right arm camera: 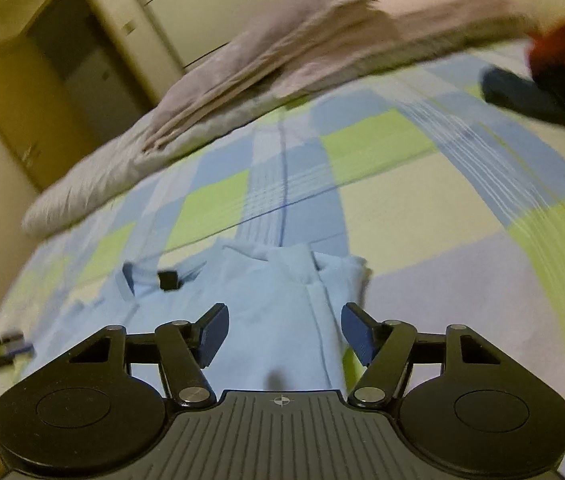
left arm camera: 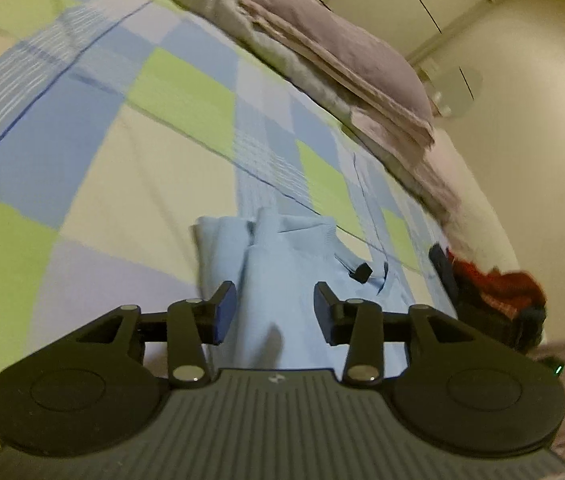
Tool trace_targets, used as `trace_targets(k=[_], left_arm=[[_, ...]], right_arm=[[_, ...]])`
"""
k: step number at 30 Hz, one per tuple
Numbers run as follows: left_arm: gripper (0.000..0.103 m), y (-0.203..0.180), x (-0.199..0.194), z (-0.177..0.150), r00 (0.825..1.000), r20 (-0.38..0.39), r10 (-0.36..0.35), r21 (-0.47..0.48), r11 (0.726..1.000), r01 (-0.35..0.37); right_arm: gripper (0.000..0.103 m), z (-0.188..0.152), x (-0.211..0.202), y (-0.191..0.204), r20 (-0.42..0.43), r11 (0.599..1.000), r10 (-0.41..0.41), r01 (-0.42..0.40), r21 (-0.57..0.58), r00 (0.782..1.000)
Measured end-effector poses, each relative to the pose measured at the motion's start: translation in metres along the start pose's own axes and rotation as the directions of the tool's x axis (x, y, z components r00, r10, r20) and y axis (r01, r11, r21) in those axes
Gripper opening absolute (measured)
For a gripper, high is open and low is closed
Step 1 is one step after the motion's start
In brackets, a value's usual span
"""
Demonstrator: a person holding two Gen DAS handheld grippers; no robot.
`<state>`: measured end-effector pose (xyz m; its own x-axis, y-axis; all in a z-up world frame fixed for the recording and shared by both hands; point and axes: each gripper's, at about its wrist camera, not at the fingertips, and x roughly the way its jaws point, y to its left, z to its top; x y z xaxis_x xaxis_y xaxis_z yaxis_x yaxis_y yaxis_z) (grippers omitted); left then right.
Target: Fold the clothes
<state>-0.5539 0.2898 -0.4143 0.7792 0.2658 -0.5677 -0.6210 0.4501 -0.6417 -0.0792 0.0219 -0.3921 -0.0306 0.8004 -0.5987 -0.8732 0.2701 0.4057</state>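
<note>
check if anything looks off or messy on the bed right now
Mostly tidy. The light blue garment lies partly folded on the checked bedsheet, its layers uneven at the far edge, with a small black tag sticking out. Both grippers hover open above it.

No text, label, brand or number can be read anywhere here.

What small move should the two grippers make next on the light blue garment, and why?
Probably lower both and pinch the near edge. The left gripper and right gripper both stand open above the light blue garment, neither touching it. It lies partly folded on the checked bedsheet, its sides turned in, so another fold looks due.
</note>
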Motion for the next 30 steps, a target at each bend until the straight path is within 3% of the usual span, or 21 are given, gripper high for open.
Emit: trace_targets(k=[7, 10, 14, 15, 16, 18, 22, 25, 27, 30], left_arm=[[0.039, -0.019, 0.039, 0.015, 0.996, -0.035, 0.080, 0.119, 0.990, -0.075], [0.039, -0.020, 0.055, 0.018, 0.992, -0.038, 0.121, 0.161, 0.980, -0.113], [0.035, -0.019, 0.069, 0.019, 0.990, -0.041, 0.136, 0.191, 0.973, -0.126], [0.032, -0.019, 0.072, 0.018, 0.990, -0.045, 0.135, 0.202, 0.972, -0.123], [0.017, -0.019, 0.073, 0.018, 0.990, -0.050, 0.134, 0.218, 0.969, -0.120], [0.008, -0.022, 0.073, 0.016, 0.991, -0.047, 0.129, 0.249, 0.962, -0.114], [0.008, -0.031, 0.055, 0.014, 0.996, 0.048, 0.070, 0.294, 0.952, -0.081], [0.008, -0.040, 0.049, 0.018, 0.990, 0.123, 0.064, 0.330, 0.938, -0.101], [0.008, -0.047, 0.048, 0.021, 0.985, 0.163, 0.064, 0.349, 0.930, -0.118], [0.008, -0.053, 0.065, 0.027, 0.983, 0.158, 0.097, 0.361, 0.920, -0.149]], right_arm=[[0.067, 0.011, 0.045, 0.017, -0.053, 0.993, -0.034, 0.027, -0.114, 0.998], [0.058, 0.014, 0.064, 0.019, -0.076, 0.991, -0.046, 0.036, -0.132, 0.996], [0.054, 0.018, 0.088, 0.010, -0.119, 0.990, -0.103, 0.090, -0.111, 0.988], [0.040, 0.018, 0.092, 0.007, -0.128, 0.992, -0.098, 0.086, -0.093, 0.987], [0.035, 0.019, 0.094, 0.003, -0.135, 0.994, -0.093, 0.083, -0.076, 0.986], [0.023, 0.019, 0.092, -0.002, -0.131, 0.997, -0.068, 0.062, -0.044, 0.989], [0.016, 0.020, 0.064, -0.001, -0.023, 0.996, -0.016, 0.014, -0.085, 1.000], [0.011, 0.025, 0.045, 0.008, 0.069, 0.991, 0.002, 0.007, -0.132, 0.998], [0.008, 0.030, 0.044, 0.014, 0.101, 0.987, -0.018, 0.034, -0.158, 0.995], [0.007, 0.036, 0.058, 0.022, 0.104, 0.978, -0.080, 0.098, -0.185, 0.991]])
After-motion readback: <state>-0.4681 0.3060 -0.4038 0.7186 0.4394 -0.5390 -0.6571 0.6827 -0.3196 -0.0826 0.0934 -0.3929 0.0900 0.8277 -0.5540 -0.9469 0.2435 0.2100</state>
